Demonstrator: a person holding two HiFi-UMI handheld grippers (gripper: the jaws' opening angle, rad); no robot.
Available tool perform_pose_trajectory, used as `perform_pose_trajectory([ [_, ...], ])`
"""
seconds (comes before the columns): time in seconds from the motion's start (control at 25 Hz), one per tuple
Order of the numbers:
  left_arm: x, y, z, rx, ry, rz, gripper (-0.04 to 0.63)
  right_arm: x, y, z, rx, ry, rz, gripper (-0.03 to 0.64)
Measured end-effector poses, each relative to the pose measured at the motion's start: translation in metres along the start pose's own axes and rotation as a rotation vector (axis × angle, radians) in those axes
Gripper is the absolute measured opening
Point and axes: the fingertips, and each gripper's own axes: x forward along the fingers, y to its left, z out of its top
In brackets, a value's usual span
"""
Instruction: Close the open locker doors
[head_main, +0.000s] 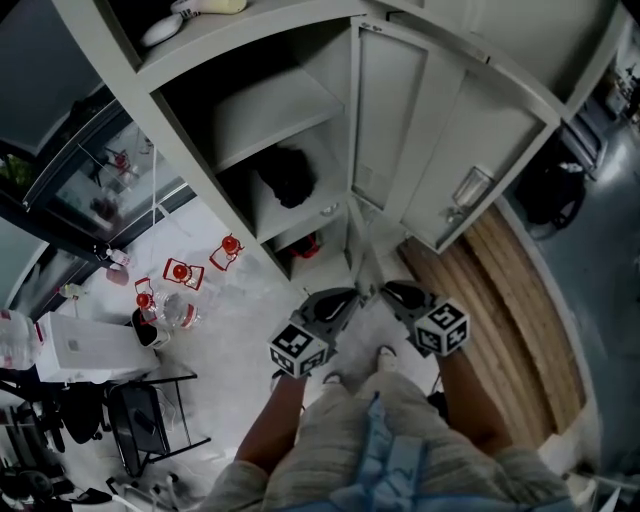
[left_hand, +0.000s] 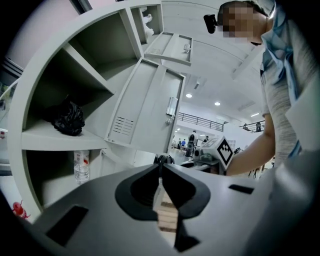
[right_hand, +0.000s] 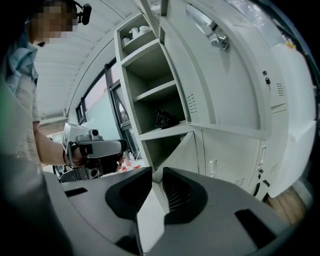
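Before the grey lockers, both tools hang empty: left gripper (left_hand: 160, 167) with jaws pressed together, right gripper (right_hand: 156, 172) with jaws a sliver apart. The tall open door (head_main: 400, 120) stands above them. It is probably best pushed flat beside its handle (head_main: 470, 187) until flush.

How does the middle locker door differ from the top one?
The middle locker door is tall; the top locker door is far shorter. The middle door shows vent slots low down; on the top door none can be made out. Both are grey and stand open.
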Motion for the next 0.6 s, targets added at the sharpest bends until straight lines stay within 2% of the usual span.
perform_pose_trajectory([
  [0.6, -0.063, 0.020, -0.009, -0.005, 0.010, 0.108, 0.005, 0.054, 0.059, 0.010, -0.034, 0.024, 0.070, 0.061],
])
